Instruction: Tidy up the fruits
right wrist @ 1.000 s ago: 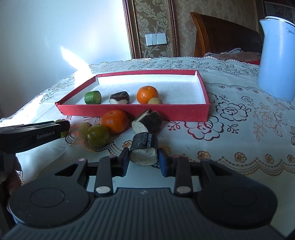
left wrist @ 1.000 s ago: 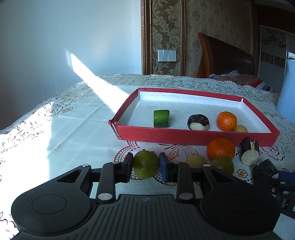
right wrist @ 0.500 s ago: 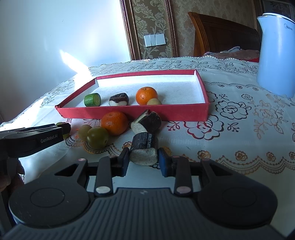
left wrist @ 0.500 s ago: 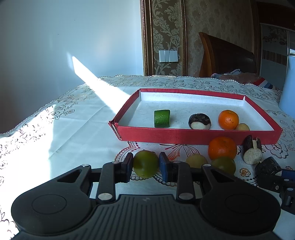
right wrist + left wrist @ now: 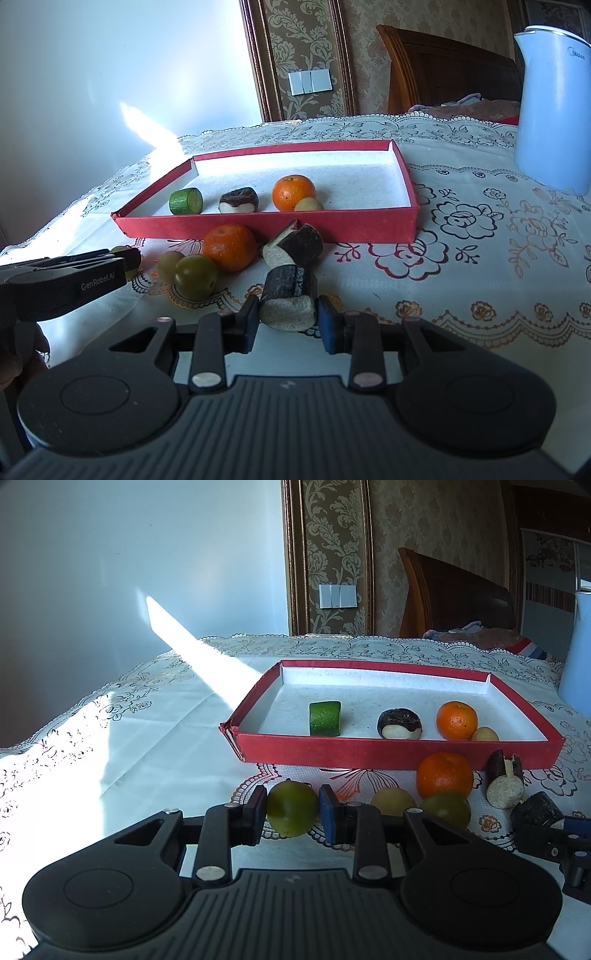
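My left gripper [image 5: 292,809] is shut on a round green fruit [image 5: 291,808] just above the tablecloth, in front of the red tray [image 5: 388,752]. My right gripper [image 5: 288,320] is shut on a dark-skinned fruit chunk with a pale cut face [image 5: 289,302]. The tray [image 5: 258,226] holds a green cucumber piece [image 5: 325,718], a dark chunk [image 5: 399,724], an orange [image 5: 456,720] and a small pale fruit [image 5: 484,734]. On the cloth before the tray lie an orange [image 5: 229,246], a green fruit [image 5: 195,276], a pale fruit [image 5: 168,260] and another dark chunk [image 5: 295,243].
A white kettle [image 5: 554,110] stands at the back right of the table. The floral tablecloth [image 5: 480,236] covers the table. A wooden chair back [image 5: 443,70] and a wall stand beyond the far edge. The left gripper body [image 5: 66,284] shows at the left in the right wrist view.
Both grippers have risen and pulled back slightly with their fruit still held. The tray and loose fruit have not moved.
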The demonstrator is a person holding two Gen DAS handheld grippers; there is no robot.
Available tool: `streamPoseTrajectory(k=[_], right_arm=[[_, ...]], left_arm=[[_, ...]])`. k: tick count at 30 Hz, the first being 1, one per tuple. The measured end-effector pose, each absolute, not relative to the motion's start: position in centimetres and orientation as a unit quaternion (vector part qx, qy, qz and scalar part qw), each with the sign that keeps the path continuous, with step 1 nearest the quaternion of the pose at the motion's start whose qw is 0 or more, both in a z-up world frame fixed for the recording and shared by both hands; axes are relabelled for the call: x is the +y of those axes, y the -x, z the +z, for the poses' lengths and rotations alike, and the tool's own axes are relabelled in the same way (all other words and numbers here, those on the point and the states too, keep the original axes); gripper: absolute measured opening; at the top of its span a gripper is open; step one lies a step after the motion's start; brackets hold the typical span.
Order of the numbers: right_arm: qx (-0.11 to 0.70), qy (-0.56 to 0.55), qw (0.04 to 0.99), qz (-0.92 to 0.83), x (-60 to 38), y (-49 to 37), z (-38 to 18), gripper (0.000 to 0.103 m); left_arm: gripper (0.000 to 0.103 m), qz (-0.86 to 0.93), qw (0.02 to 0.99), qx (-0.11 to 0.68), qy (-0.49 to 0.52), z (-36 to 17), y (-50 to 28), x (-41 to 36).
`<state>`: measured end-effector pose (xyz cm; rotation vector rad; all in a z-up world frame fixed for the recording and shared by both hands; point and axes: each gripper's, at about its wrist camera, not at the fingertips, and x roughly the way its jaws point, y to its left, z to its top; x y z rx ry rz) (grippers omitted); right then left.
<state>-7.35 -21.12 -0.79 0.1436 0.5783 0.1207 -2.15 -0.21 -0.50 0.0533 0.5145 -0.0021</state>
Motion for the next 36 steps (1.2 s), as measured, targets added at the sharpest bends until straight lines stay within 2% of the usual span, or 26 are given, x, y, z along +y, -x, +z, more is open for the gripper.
streamPoseTrajectory(k=[36], right_arm=[[0.280, -0.068, 0.956, 0.060, -21.13, 7.48, -0.67, 0.032]], left_arm=[[0.029, -0.006, 0.967, 0.254, -0.019, -0.43, 2.34, 0.06]])
